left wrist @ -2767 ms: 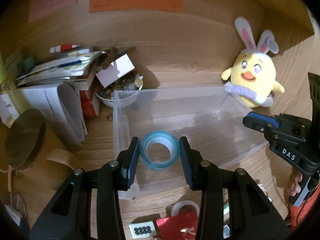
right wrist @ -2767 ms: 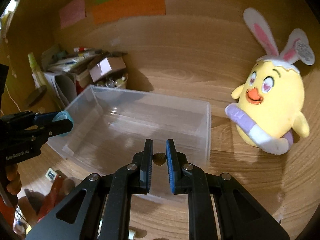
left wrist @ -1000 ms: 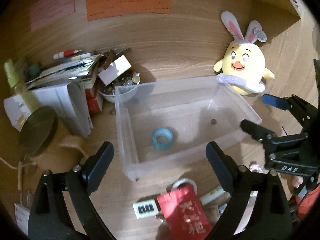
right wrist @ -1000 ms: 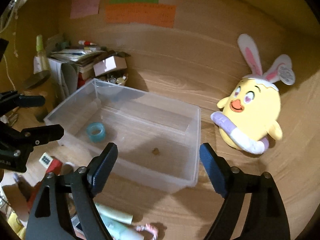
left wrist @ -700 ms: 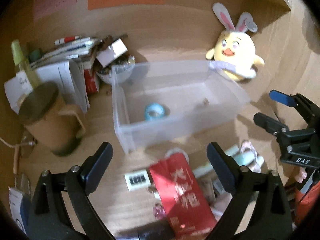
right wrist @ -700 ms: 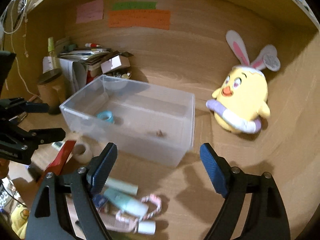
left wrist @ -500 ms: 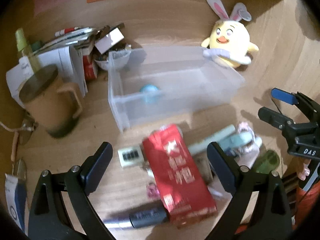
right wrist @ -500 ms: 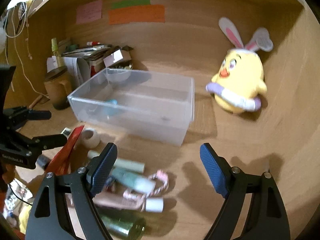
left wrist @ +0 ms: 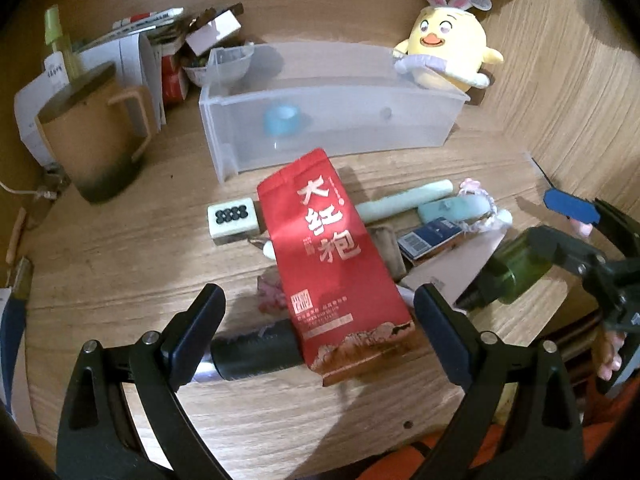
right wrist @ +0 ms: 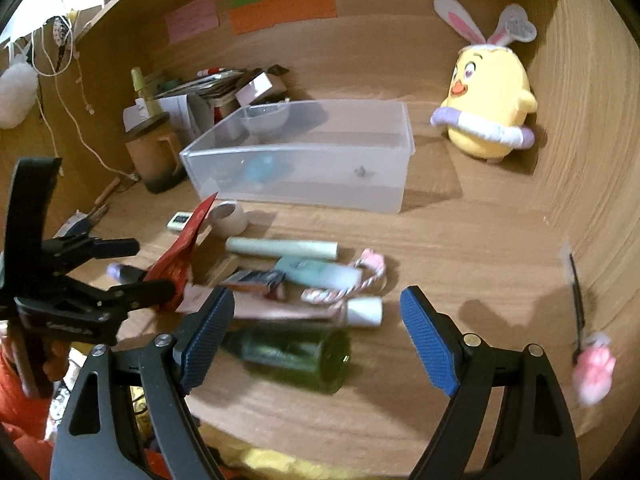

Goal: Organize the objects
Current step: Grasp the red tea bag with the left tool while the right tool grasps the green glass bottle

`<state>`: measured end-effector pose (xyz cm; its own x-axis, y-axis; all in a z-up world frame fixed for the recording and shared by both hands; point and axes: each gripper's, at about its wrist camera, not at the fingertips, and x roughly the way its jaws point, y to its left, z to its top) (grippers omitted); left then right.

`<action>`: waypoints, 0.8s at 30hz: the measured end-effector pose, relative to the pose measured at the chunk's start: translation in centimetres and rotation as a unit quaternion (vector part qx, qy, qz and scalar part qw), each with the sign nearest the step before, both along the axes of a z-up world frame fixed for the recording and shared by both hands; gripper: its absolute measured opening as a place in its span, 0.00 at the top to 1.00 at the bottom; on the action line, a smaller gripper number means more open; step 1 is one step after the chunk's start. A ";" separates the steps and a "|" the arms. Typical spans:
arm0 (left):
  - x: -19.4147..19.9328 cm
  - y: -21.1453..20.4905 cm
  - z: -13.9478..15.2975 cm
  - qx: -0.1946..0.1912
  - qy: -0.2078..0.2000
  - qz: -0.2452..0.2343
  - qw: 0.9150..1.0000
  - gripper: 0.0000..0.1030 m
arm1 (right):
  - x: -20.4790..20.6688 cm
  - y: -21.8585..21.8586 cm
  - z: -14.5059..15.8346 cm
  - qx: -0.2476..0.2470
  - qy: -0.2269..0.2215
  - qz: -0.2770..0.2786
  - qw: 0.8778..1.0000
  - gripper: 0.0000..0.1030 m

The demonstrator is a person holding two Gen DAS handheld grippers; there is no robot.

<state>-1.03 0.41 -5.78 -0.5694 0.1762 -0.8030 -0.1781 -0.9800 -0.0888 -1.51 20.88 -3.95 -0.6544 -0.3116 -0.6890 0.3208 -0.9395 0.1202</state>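
Glossy red foil pouch lies flat between the spread left tongs; smooth green glass bottle lies between the spread right tongs.

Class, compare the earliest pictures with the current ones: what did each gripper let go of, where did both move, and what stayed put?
The left gripper released the blue tape roll and the right gripper a small brown piece; both now lie in the clear bin. Both grippers opened wide and pulled back over the clutter. The plush chick stayed put.

Both tools back from bin (tape roll inside), now wide.
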 end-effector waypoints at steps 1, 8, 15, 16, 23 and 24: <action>-0.1 0.1 -0.2 0.000 -0.002 0.000 1.000 0.07 | 0.2 0.0 -0.2 -0.002 -0.004 0.001 1.000 0.19; -0.8 -0.4 -1.3 0.023 -0.006 -0.011 1.000 0.07 | 0.6 -0.1 -1.9 -0.020 -0.040 0.005 0.999 0.18; -0.5 -0.7 -1.4 0.041 0.009 -0.017 0.999 0.22 | 0.6 -0.6 -2.9 -0.015 -0.043 -0.008 0.999 0.18; -0.6 -0.7 -1.3 0.042 0.011 -0.019 0.999 0.25 | 0.5 -0.6 -2.9 -0.014 -0.041 -0.010 0.999 0.19; -0.6 -1.1 -1.3 0.051 0.016 -0.028 0.998 0.38 | 0.3 -0.4 -2.7 -0.022 -0.036 -0.016 0.999 0.34; -0.6 -1.1 -1.3 0.053 0.016 -0.026 0.998 0.38 | 0.2 -0.3 -2.7 -0.024 -0.038 -0.015 0.999 0.40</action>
<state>-1.67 -0.71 -7.04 -0.5827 0.2891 -0.7595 -0.2337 -0.9547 -0.1840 -1.31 20.54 -6.70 -0.6105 -0.3260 -0.7218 0.2809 -0.9412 0.1874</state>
